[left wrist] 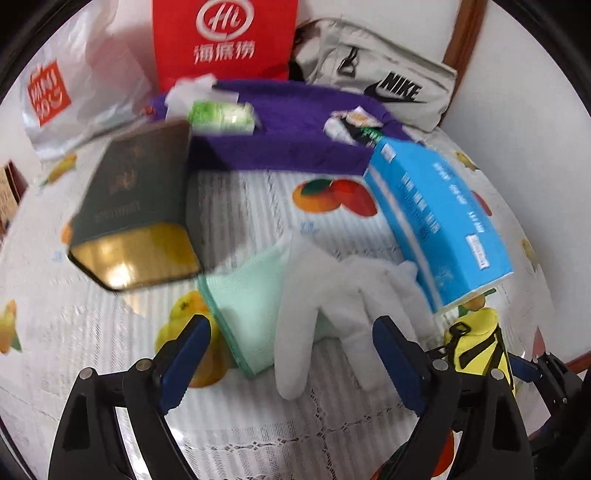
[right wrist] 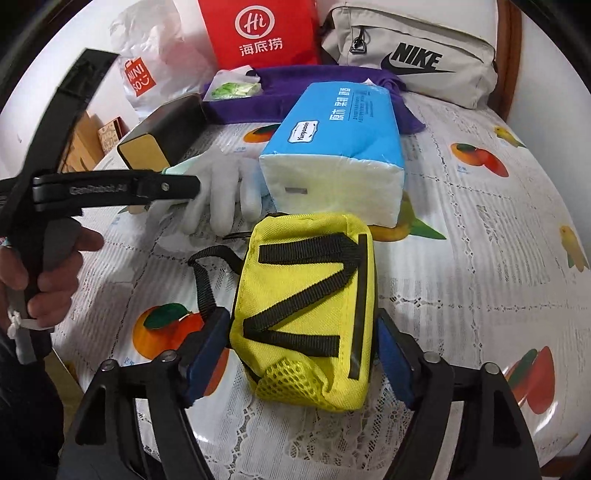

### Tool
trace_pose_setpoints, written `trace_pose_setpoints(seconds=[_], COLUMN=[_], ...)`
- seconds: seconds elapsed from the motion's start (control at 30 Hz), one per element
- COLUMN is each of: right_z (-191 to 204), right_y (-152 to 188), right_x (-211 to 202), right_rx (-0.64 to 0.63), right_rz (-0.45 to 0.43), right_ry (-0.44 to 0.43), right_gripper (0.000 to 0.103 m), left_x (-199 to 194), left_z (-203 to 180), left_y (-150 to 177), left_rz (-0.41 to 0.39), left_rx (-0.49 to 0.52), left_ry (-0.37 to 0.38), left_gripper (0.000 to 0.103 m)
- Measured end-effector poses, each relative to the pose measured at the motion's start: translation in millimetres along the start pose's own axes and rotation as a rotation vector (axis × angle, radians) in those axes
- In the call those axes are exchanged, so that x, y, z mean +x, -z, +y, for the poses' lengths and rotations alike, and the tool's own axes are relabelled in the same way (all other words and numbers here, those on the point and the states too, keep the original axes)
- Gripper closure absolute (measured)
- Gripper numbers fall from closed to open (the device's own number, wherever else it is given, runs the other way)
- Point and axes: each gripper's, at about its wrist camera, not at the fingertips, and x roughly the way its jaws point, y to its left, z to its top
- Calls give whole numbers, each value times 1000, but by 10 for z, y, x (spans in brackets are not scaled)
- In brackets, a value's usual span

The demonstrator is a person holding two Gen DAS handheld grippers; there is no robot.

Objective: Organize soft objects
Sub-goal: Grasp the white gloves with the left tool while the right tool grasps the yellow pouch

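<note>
Straddling the soft, light yellow pouch (right wrist: 306, 310) beside the tissue pack (right wrist: 332, 155), right hand-held gripper (right wrist: 301, 363) jaws apart; best pinched mid-body.

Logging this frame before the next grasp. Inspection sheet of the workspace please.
Surface: table under a white lace cloth with fruit print.
Job's things: white glove on a mint cloth; yellow pouch; blue tissue pack; purple towel.
Clutter: dark tin, red bag, grey Nike bag, Miniso plastic bag.
Grippers: left claw open over the glove; right claw open, straddling the pouch.
Cables: nothing seen.
Surroundings: white wall, wooden trim.
</note>
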Motion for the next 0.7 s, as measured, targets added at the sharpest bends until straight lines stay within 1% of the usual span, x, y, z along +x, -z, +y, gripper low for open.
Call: trace_pose_setpoints(seconds=[0.07,0.1,0.17,0.27,0.3,0.33,0.4,0.5,0.57,0.7], right_z=[-5,-8,-8,13,27,43,64,37,24,10], right_y=[-7,-13,-32,-48,-42,-35,-23,-19,-18,-11], right_x=[18,30,58,94,108,121,128,130,137,138], right_rx=[-1,-2,-4,-29,-43,-59,-76,-71,-73,-69], right_rz=[-7,-10,-22,-35,-38,-39,-46,-49,-52,-63], right_ry=[7,9,19,41,51,67,84,76,72,61], right_gripper=[18,16,16,16,17,18,18,19,18,17], left_x=[-35,-11,116,289,333,331,344,349,344,306], left_z=[-50,-80,-145,-207,-217,-233,-245,-263,-260,-221], left_y=[-41,-56,-85,-84,-71,-61,-49,-19,-3,54], left_rz=[-33,-36,3,40,45,29,24,5,-11,-56], left_rx=[24,33,64,73,75,85,91,101,104,71], left_ry=[2,-1,-9,1,-14,-32,-41,-52,-48,-35], left_gripper=[14,14,14,14,14,14,12,10,10,11])
